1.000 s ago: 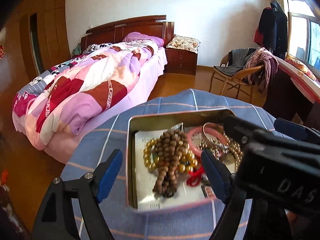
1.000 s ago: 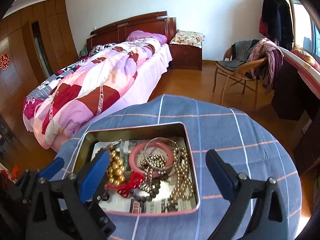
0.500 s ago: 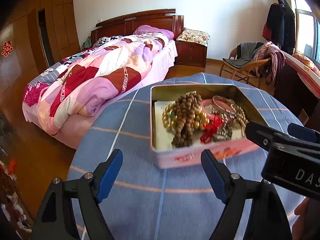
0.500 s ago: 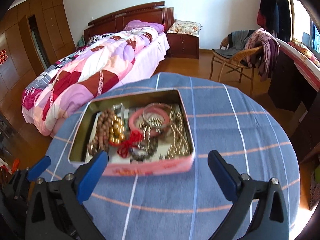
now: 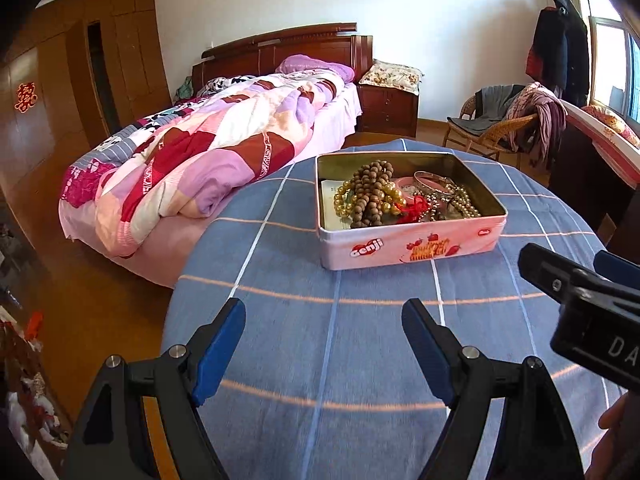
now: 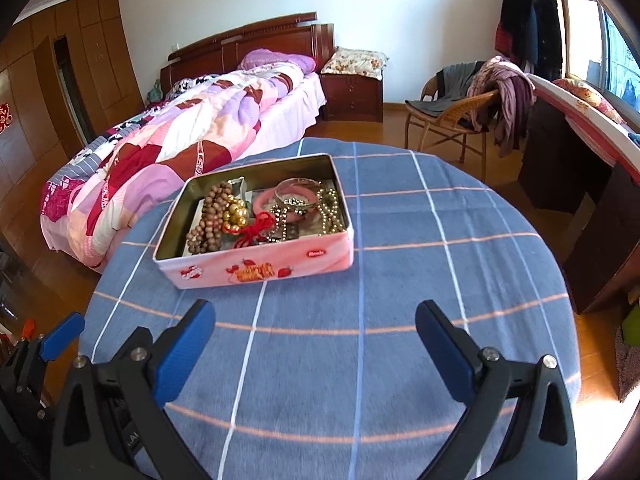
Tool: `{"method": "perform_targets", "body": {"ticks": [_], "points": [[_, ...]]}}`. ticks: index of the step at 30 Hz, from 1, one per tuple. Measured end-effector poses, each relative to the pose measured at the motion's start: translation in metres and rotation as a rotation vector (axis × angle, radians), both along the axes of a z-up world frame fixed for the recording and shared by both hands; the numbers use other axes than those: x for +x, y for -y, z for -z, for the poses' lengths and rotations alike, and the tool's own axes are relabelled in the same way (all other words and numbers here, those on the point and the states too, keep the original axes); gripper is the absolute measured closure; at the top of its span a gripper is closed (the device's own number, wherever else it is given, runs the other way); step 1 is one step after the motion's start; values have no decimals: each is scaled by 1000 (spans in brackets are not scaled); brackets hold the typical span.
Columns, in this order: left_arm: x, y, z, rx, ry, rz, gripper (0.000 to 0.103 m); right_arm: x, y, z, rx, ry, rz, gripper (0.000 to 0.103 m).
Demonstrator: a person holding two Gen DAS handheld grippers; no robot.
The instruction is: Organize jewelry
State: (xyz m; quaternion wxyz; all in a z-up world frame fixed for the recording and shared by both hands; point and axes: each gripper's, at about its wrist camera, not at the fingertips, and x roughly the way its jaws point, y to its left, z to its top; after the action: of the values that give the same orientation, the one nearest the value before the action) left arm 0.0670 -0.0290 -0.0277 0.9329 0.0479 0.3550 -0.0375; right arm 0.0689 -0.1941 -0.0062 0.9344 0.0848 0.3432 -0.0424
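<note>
Left gripper (image 5: 323,326): blue-padded fingers (image 5: 219,336) spread wide, nothing between them, poised above the near part of the tabletop (image 5: 360,360). Right gripper (image 6: 315,328): fingers (image 6: 185,344) likewise spread wide and empty, held above the same blue checked cloth; its black body also enters the left wrist view at the right edge. Both grippers stand apart from the pink tin (image 6: 256,268), which sits open on the tabletop beyond the fingertips, toward the far edge in the left view and left of centre in the right view. Contents of the tin, lying in a loose heap: a brown wooden bead string (image 6: 210,220) at the left; a gold bead bracelet (image 6: 235,213) touching it; a red knotted cord (image 6: 256,229) near the front wall; a pink bangle (image 6: 276,202) with a silver bangle (image 6: 298,188) resting on it; a pale pearl strand (image 6: 330,210) along the right wall. Printed paper lines the bottom. Behind the tabletop: a bed (image 5: 208,148) with a patchwork quilt, a wooden nightstand (image 5: 388,104), and a wicker chair (image 5: 492,132) draped with clothes.
</note>
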Motion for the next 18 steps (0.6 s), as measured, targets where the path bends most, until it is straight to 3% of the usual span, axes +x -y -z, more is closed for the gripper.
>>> {"method": "perform_targets", "body": {"ticks": [7,18], "points": [[-26,0,-12,47,58,-17,22,-28,-5,-13,-38,62,23,0],[-58,-16,-49,-44,152,-31,22,-70,-20,-51,-125,210,55,0]]}}
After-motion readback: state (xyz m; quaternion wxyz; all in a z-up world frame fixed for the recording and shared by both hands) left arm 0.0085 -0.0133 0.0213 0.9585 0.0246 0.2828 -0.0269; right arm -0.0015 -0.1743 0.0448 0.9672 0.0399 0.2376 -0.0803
